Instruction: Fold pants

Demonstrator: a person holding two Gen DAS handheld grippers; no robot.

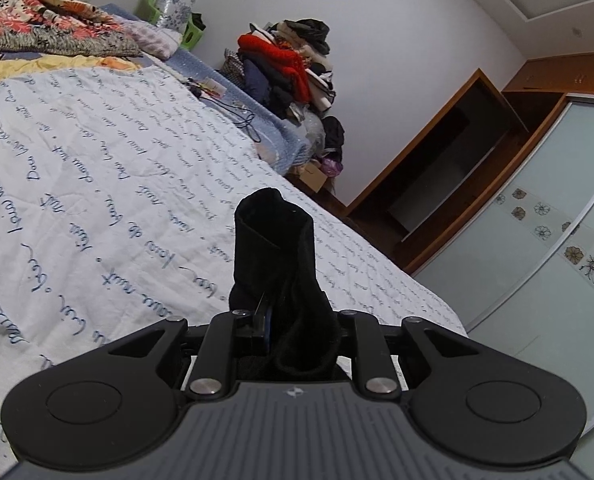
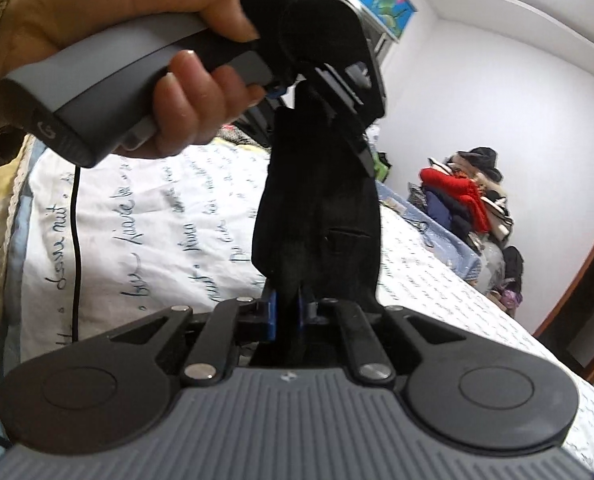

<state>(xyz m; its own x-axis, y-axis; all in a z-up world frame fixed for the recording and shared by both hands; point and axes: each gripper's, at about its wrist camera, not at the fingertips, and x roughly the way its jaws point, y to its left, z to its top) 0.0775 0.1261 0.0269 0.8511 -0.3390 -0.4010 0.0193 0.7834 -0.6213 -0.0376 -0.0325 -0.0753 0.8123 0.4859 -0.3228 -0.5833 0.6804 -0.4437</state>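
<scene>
One pair of black pants (image 2: 317, 208), soft, limp and light, is held aloft above the bed (image 2: 157, 216), pinched by both the left tool (image 1: 271, 312) and the right tool (image 2: 287, 312). Bunching and slipping are judged likely; hold is best taken at hems or waistband.

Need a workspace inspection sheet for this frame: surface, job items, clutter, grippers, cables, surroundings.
Surface: bed with white script-print cover, wrinkled.
Job's things: black pants hang off the bed between both grippers.
Clutter: folded floral blankets at the bed's far end; clothes pile by the wall; small items on the bed's edge.
Grippers: left gripper shut on pants, held by a hand; right gripper shut on pants.
Cables: black cable hangs from the left handle; thin cord on the bed.
Surroundings: white walls, wooden shelf, wardrobe door with flower pattern.
</scene>
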